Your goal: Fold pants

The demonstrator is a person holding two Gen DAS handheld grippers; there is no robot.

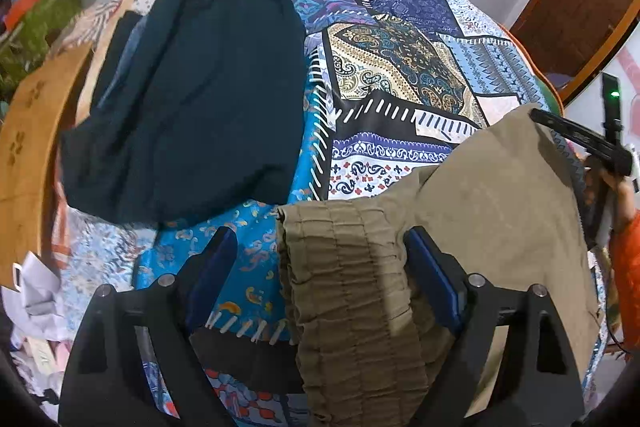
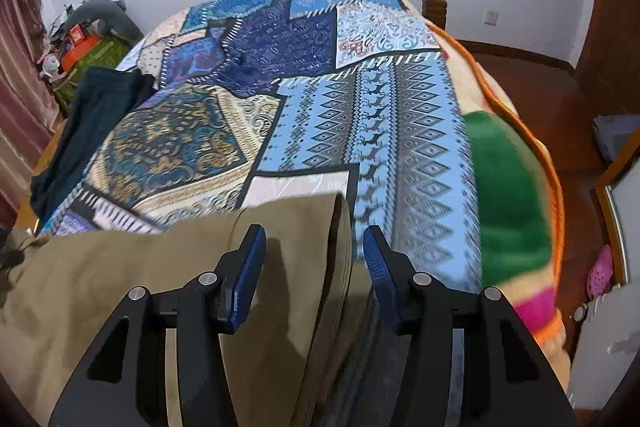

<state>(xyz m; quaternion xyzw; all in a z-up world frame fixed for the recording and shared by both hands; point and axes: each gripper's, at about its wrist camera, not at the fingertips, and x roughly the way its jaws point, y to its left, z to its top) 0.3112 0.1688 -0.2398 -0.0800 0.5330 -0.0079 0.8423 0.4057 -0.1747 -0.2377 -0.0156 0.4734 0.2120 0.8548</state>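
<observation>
Khaki pants (image 1: 492,223) lie on a patchwork bedspread (image 1: 400,67). In the left wrist view their gathered elastic waistband (image 1: 352,287) runs between the fingers of my left gripper (image 1: 320,239), which is wide open above it. In the right wrist view the pants (image 2: 120,287) fill the lower left, and their folded edge (image 2: 340,247) lies between the open fingers of my right gripper (image 2: 314,239). The right gripper also shows at the right edge of the left wrist view (image 1: 592,147), at the far corner of the khaki cloth.
A dark folded garment (image 1: 192,87) lies at the bed's left side, also in the right wrist view (image 2: 88,119). A wooden bed frame (image 1: 28,147) curves at left. A green and orange blanket (image 2: 512,195) hangs at the bed's right edge. Clutter sits on a side table (image 2: 84,43).
</observation>
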